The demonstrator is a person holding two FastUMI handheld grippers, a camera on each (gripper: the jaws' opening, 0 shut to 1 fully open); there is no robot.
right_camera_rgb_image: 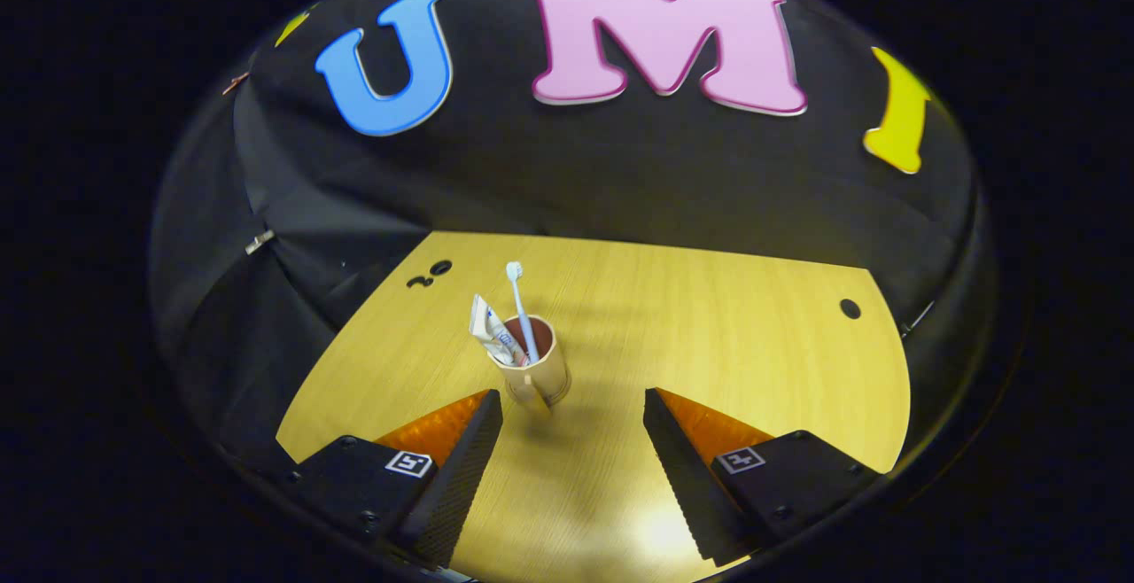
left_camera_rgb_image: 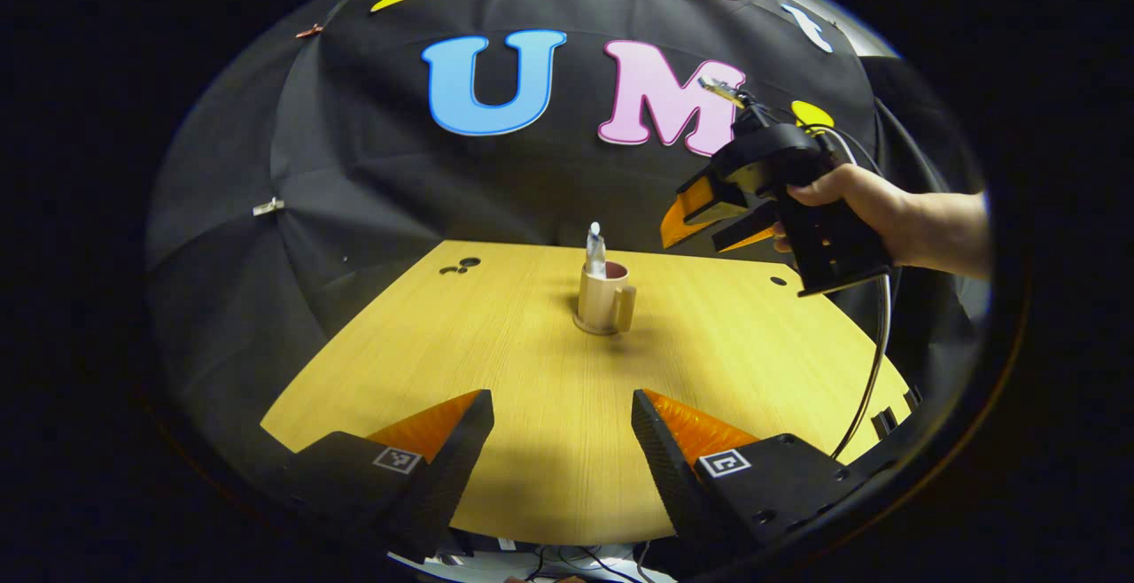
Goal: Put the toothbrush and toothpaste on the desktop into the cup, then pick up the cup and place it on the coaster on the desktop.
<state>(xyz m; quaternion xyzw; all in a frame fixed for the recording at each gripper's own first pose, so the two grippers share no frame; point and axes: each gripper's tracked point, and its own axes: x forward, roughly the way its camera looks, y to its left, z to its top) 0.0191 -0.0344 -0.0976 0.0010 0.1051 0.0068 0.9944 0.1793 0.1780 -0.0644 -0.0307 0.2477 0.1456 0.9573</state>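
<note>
**Cup loaded, both tongs wide**

Wooden desktop (left_camera_rgb_image: 549, 441) fills the lower half of my left gripper view, black cloth wall behind it. My left gripper (left_camera_rgb_image: 562, 441) hangs low over the near edge, fingers spread wide with nothing between them. The cup (left_camera_rgb_image: 605, 298) stands well ahead of them, around the middle of the desktop, resting on a coaster (left_camera_rgb_image: 592, 328), handle turned toward the right edge. Up at the right a hand (left_camera_rgb_image: 850, 202) holds the right gripper (left_camera_rgb_image: 709, 224) in the air above the far right part of the desktop, jaws apart.

From the right gripper view, my right gripper (right_camera_rgb_image: 572, 441) is wide too. The cup (right_camera_rgb_image: 537, 375) sits just ahead of its left finger, apart from it, with the toothbrush (right_camera_rgb_image: 519, 308) upright and the toothpaste (right_camera_rgb_image: 493, 331) leaning inside.
</note>
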